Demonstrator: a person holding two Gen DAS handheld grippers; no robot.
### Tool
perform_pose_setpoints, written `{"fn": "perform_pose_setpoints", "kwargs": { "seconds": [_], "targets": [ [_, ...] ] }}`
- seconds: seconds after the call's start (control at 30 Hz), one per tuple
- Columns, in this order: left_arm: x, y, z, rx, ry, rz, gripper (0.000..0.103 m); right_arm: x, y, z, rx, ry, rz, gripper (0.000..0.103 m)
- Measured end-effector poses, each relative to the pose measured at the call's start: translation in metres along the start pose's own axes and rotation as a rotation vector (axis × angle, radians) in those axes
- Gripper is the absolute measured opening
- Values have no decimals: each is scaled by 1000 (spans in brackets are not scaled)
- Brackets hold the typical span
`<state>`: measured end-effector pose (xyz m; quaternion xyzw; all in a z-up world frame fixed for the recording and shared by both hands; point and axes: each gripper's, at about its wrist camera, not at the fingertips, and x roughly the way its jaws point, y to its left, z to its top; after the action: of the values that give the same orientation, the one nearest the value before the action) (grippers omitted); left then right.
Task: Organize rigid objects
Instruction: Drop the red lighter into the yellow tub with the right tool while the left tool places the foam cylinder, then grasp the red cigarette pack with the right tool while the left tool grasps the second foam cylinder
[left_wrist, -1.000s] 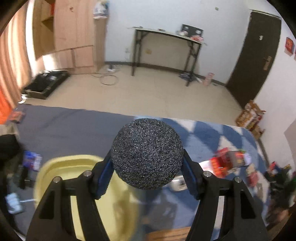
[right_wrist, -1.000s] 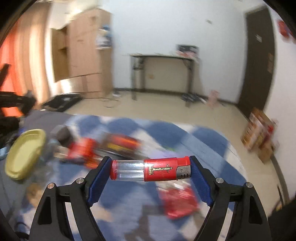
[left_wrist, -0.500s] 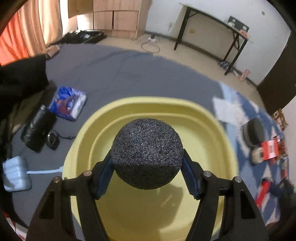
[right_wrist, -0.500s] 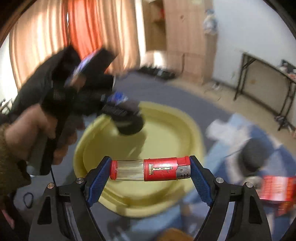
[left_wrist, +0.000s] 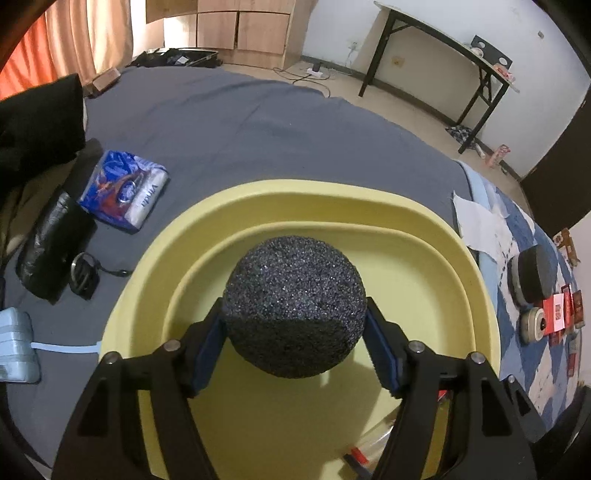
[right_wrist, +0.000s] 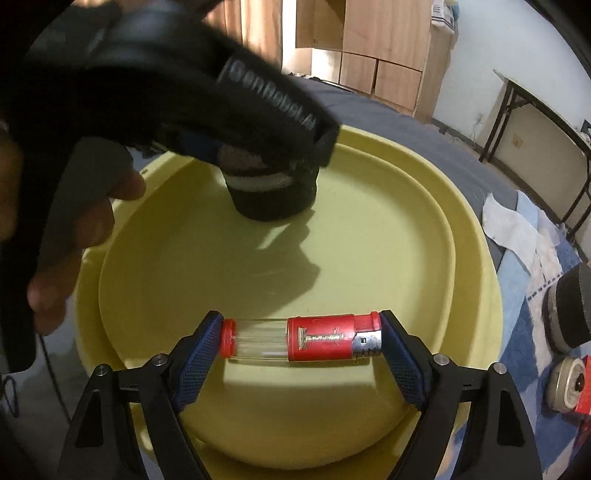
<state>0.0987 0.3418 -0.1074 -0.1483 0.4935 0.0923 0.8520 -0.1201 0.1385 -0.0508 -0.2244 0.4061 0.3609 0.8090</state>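
Note:
My left gripper is shut on a black foam ball and holds it low inside a yellow plastic basin. In the right wrist view the left gripper and the ball sit at the basin's far side, the ball touching or just above the floor. My right gripper is shut on a red and clear lighter, held crosswise over the near part of the basin.
The basin rests on a grey sheet. Left of it lie a blue tissue pack, a black pouch and a pale blue case. Right of it are white paper, a black puck and red packets.
Both grippers swung from the checked blanket area to over the yellow basin and lowered into it. Both keep their hold on the ball and the lighter.

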Motion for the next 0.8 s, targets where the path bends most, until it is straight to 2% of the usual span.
{"fn": "perform_pose_setpoints", "kwargs": {
  "seconds": [0.03,0.07,0.2,0.3,0.37,0.43,0.5,0.6,0.67,0.8],
  "targets": [
    [-7,-2,1,0,-24,11,85,-6,2,2,19,-20,8,99],
    [-17,-4,2,-5,-53,10,87,-5,-6,5,35,-42,8,102],
    [-56,-31,11,38,-130,-30,103,-57,-18,4,121,-165,-8,103],
    [-76,-68,12,106,-165,-83,103,-110,-52,-22,178,-242,-85,103],
    [-83,-101,10,156,-161,-133,103,-143,-86,-49,226,-256,-140,103],
    [-86,-138,5,205,-146,-167,103,-171,-129,-80,281,-247,-210,103],
    [-84,-172,1,239,-125,-196,103,-193,-179,-116,329,-190,-328,103],
    [-69,-220,-2,273,-60,-255,103,-219,-240,-165,431,-117,-444,103],
    [-48,-250,-3,292,-13,-237,103,-232,-266,-188,469,-93,-473,103],
    [-19,-279,-3,291,22,-174,103,-245,-295,-221,506,-97,-504,103]
  ]
}}
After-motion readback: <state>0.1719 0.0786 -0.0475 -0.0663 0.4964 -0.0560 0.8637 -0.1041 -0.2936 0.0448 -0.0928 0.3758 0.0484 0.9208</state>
